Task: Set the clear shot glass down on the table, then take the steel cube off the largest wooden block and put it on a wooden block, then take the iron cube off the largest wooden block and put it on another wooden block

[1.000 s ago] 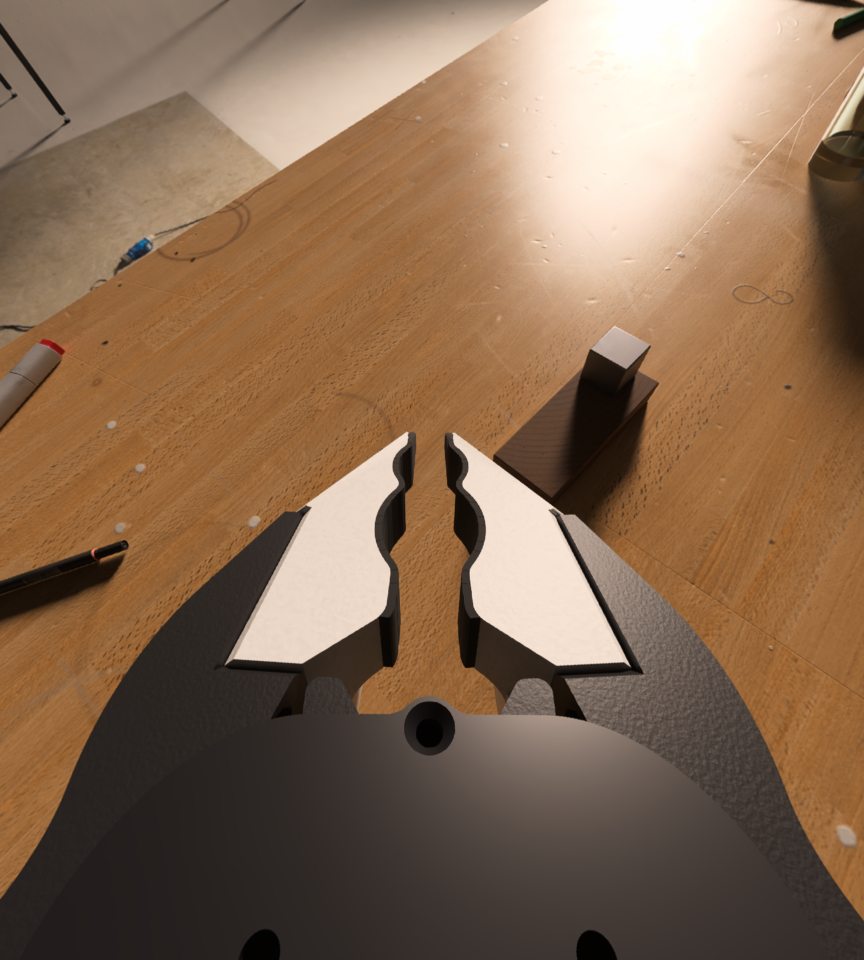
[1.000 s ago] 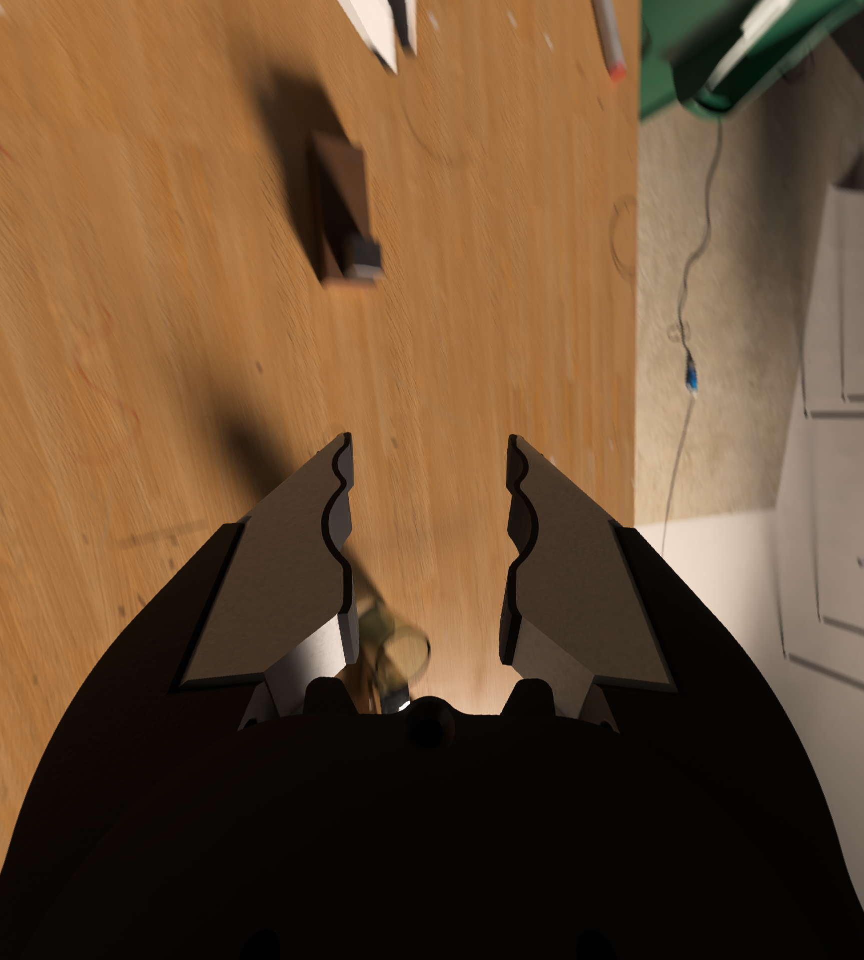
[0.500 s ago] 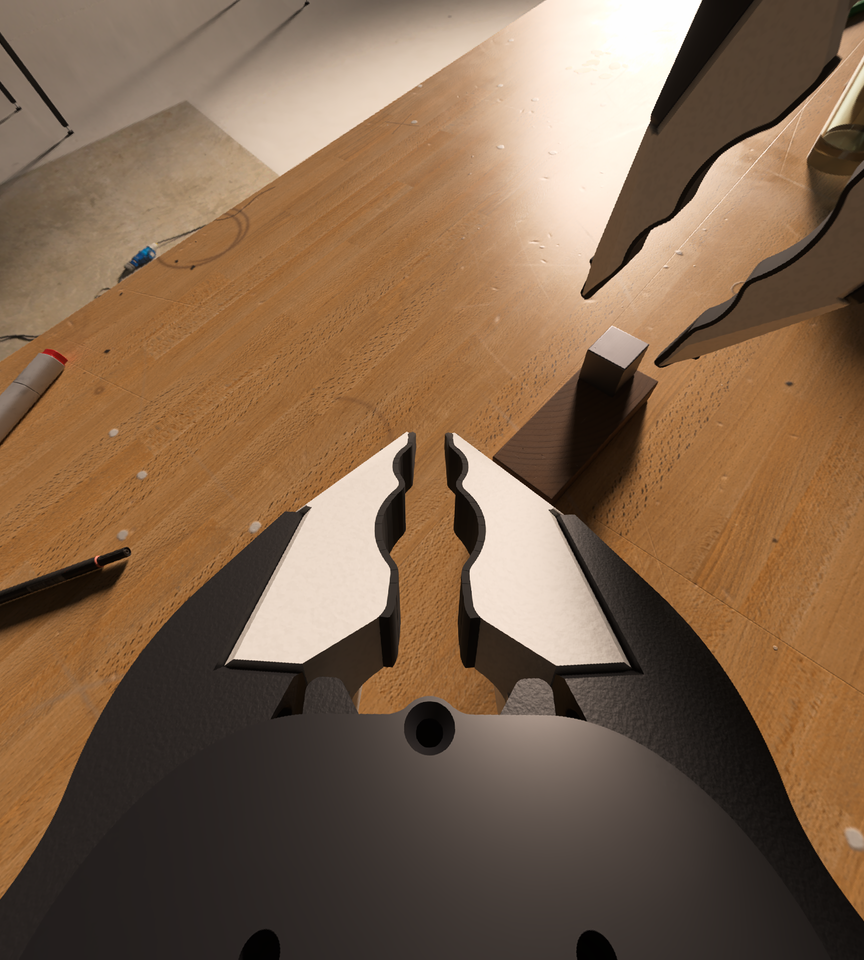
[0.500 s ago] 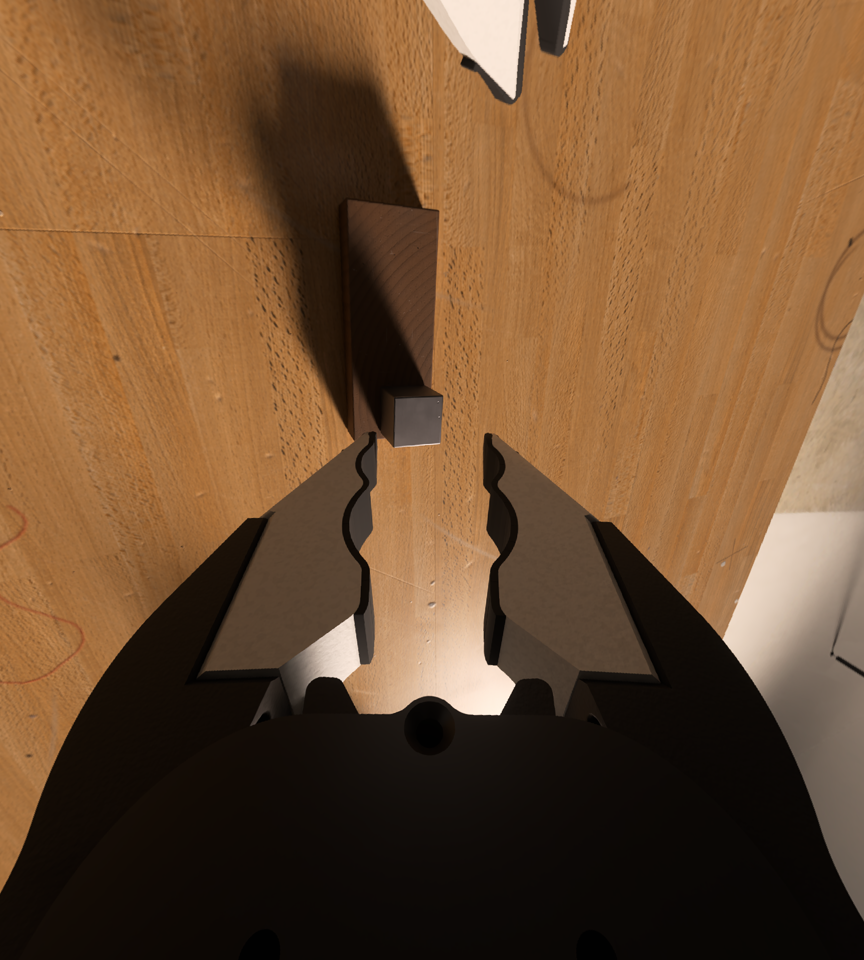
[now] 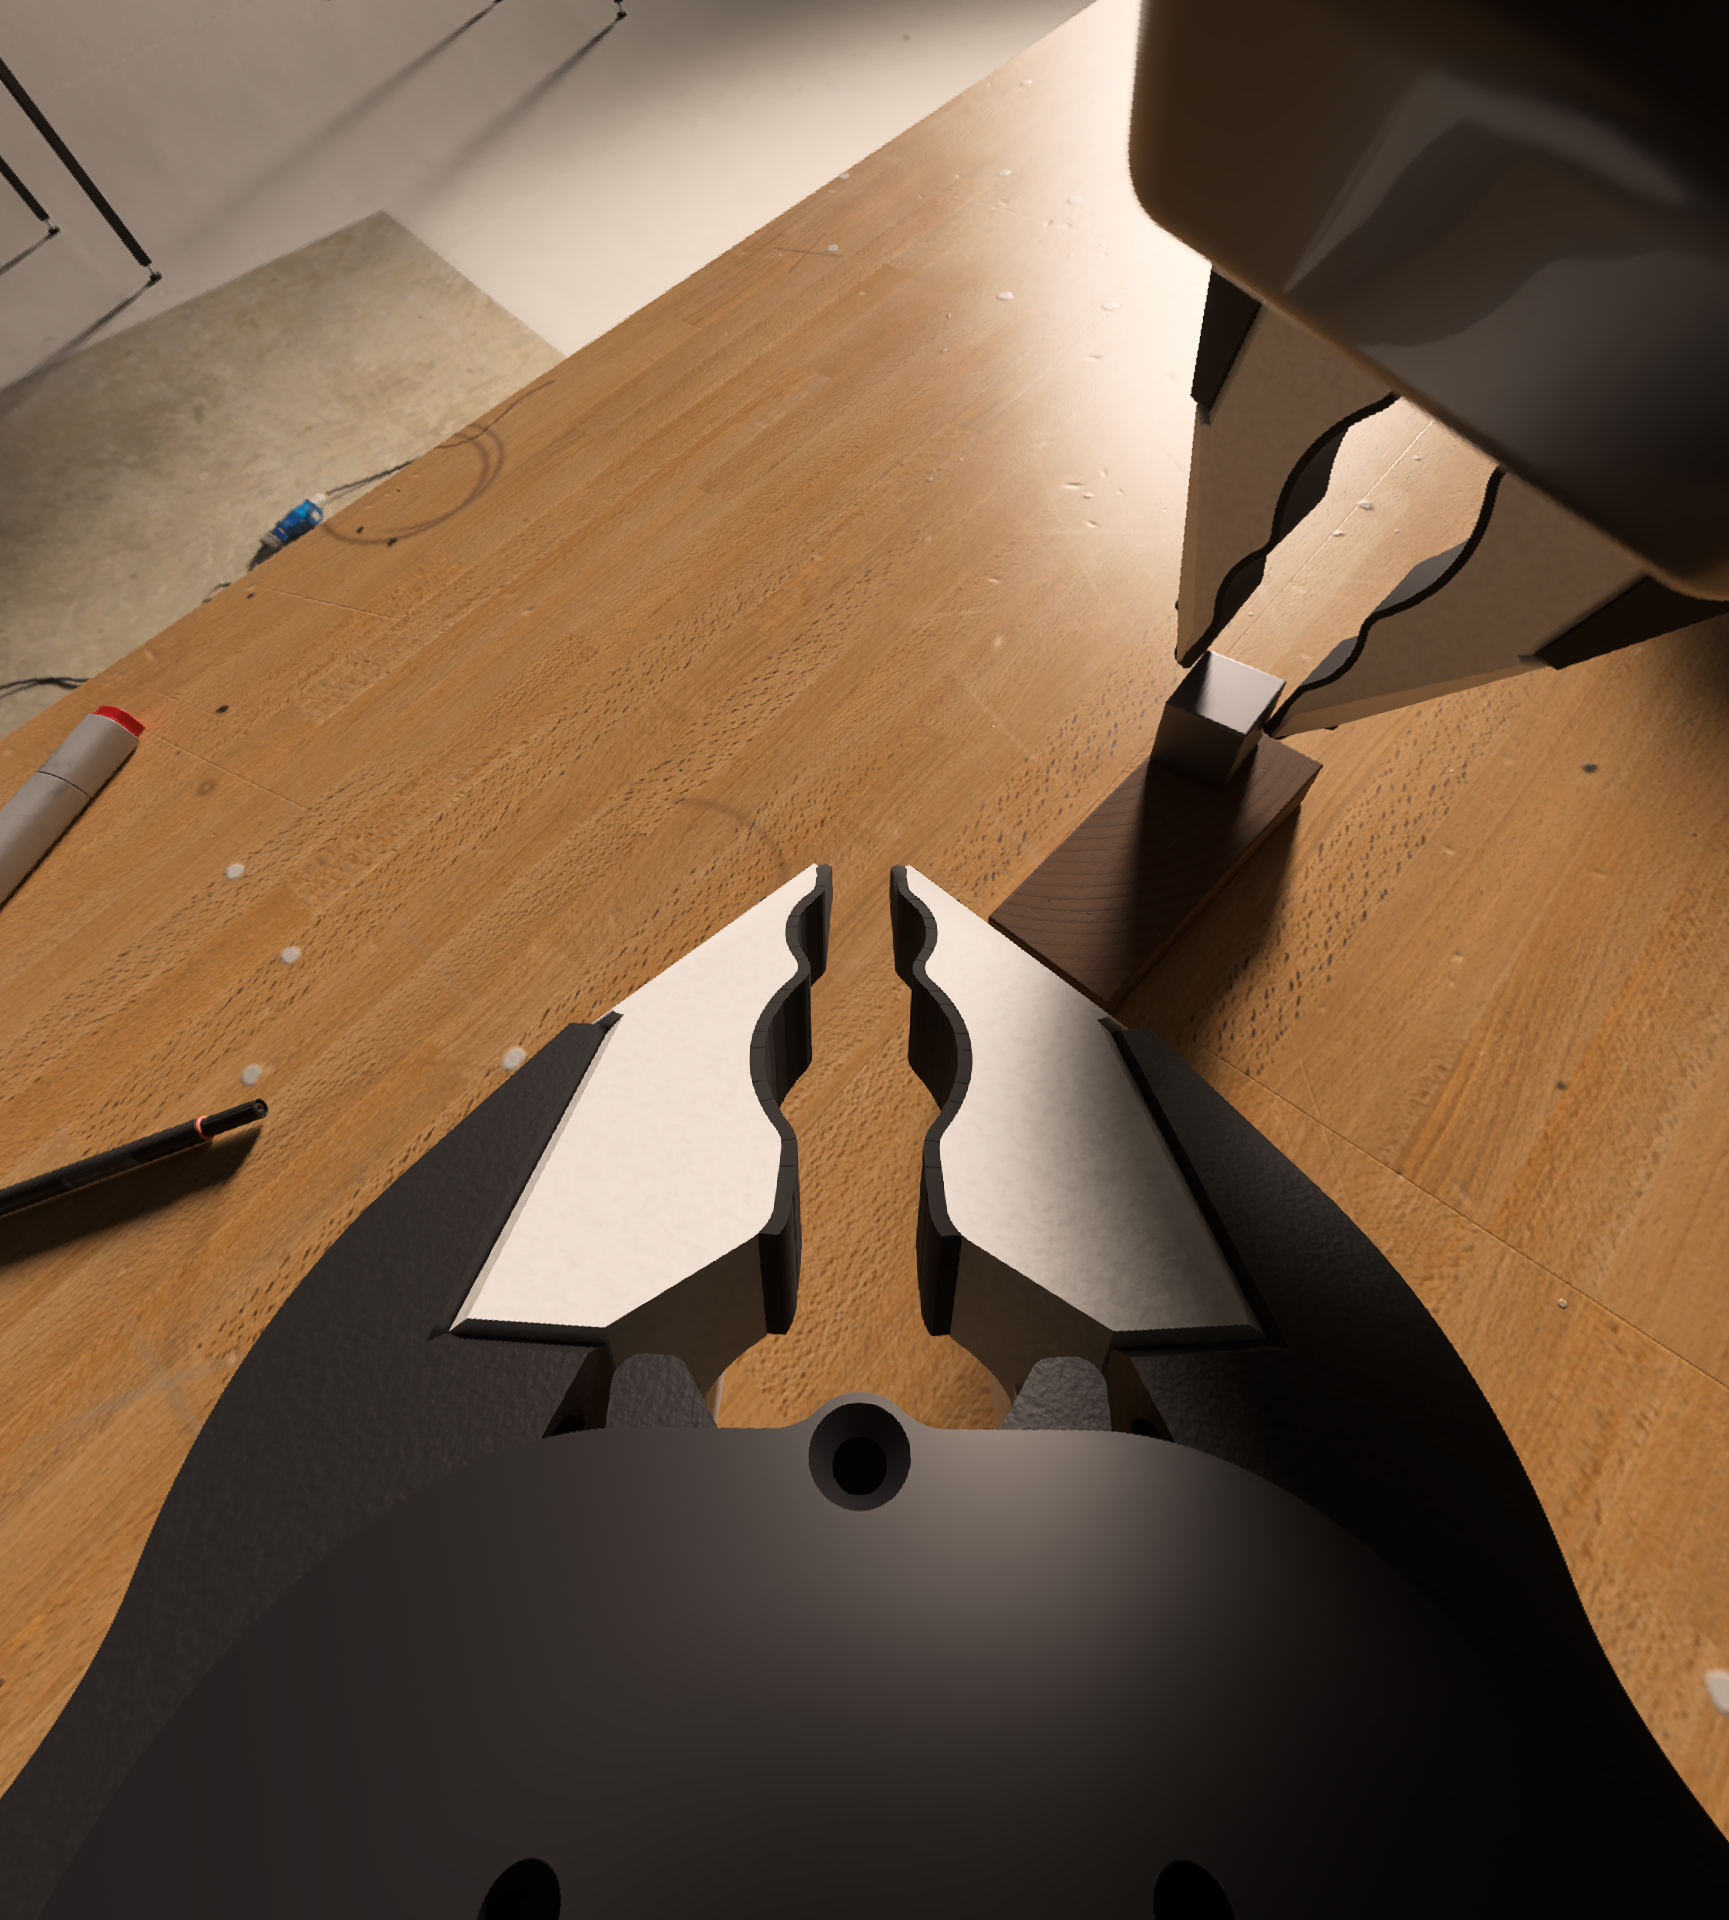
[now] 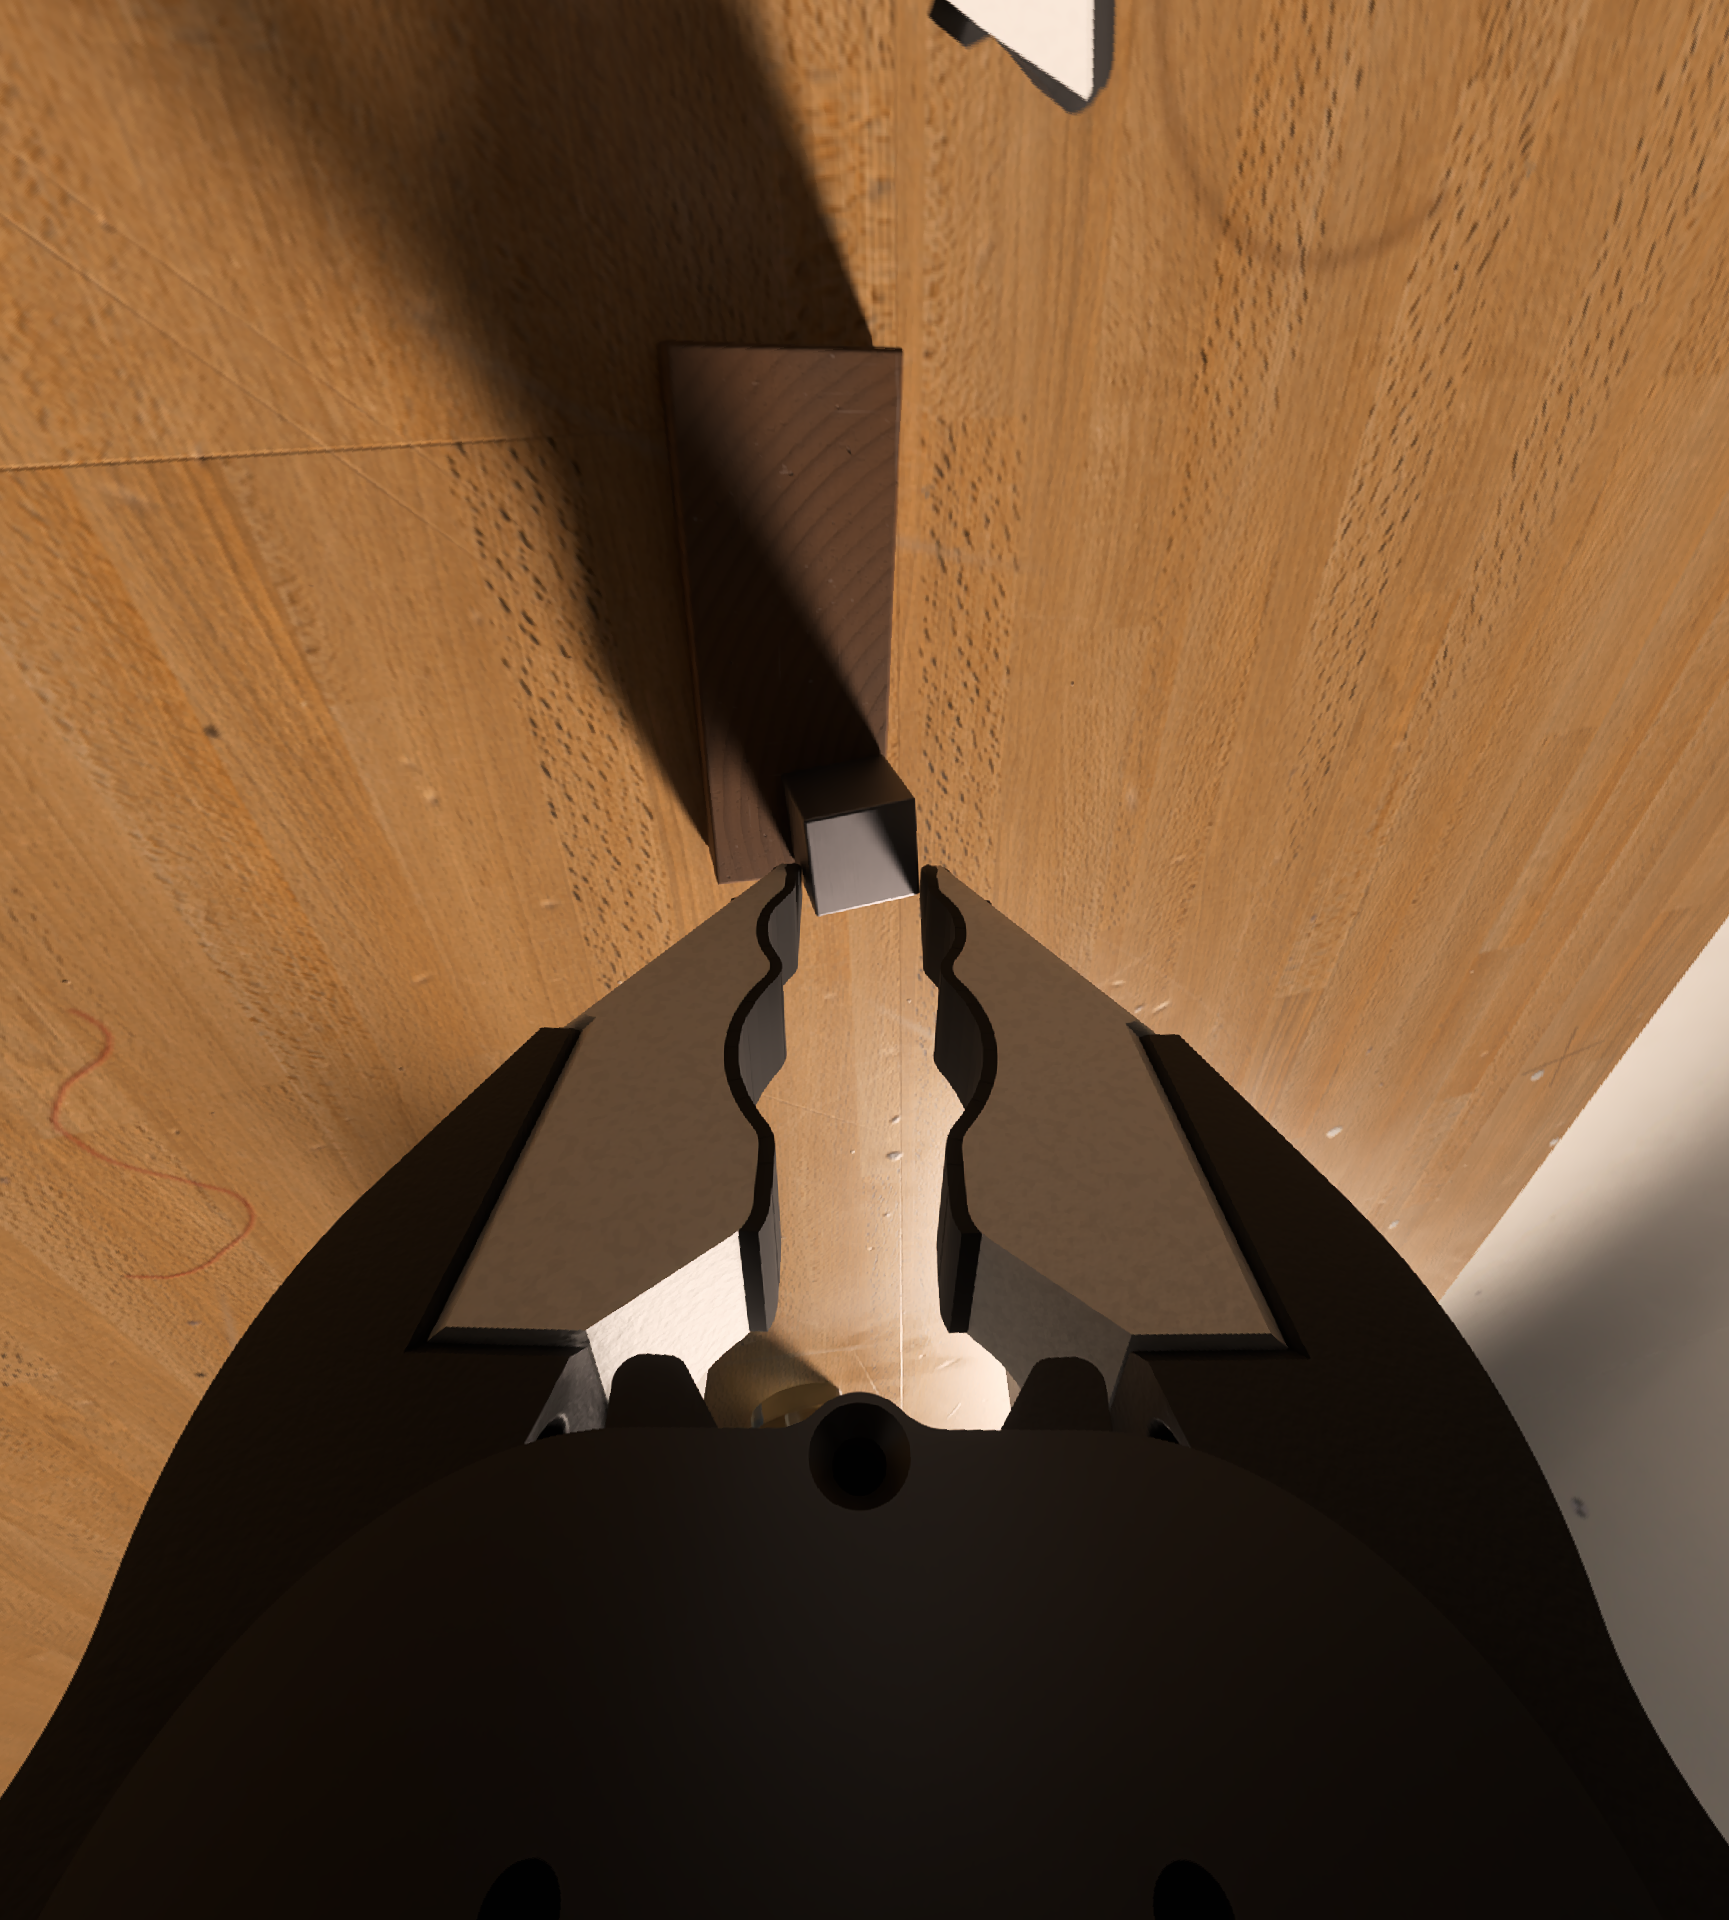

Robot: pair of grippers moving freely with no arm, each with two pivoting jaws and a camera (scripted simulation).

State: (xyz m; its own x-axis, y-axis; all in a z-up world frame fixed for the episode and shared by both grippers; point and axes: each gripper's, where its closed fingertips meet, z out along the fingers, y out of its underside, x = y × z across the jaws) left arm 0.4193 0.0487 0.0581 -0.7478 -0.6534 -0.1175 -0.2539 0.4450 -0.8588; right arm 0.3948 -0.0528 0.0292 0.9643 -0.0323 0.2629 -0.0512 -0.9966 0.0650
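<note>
A small grey metal cube (image 5: 1215, 717) stands on the far end of a flat dark wooden block (image 5: 1140, 883) lying on the table. My right gripper (image 6: 860, 883) comes down on it from above, and its fingertips flank the cube (image 6: 858, 847) at its top, with a sliver of gap on one side. The block (image 6: 787, 540) stretches away beyond it. My left gripper (image 5: 858, 883) hovers just left of the block's near end, jaws nearly together and empty. A pale bit of the shot glass (image 6: 772, 1392) shows between the right finger bases.
A white marker with a red cap (image 5: 8, 831) and a black pencil (image 5: 81, 1174) lie at the left. The table edge runs diagonally at the upper left, with floor and a cable (image 5: 291, 516) beyond. The left fingertip (image 6: 1036, 42) shows at the top.
My right gripper has moved from the shot glass to the cube, dropped onto it and narrowed its jaws around it. The left gripper has stayed put.
</note>
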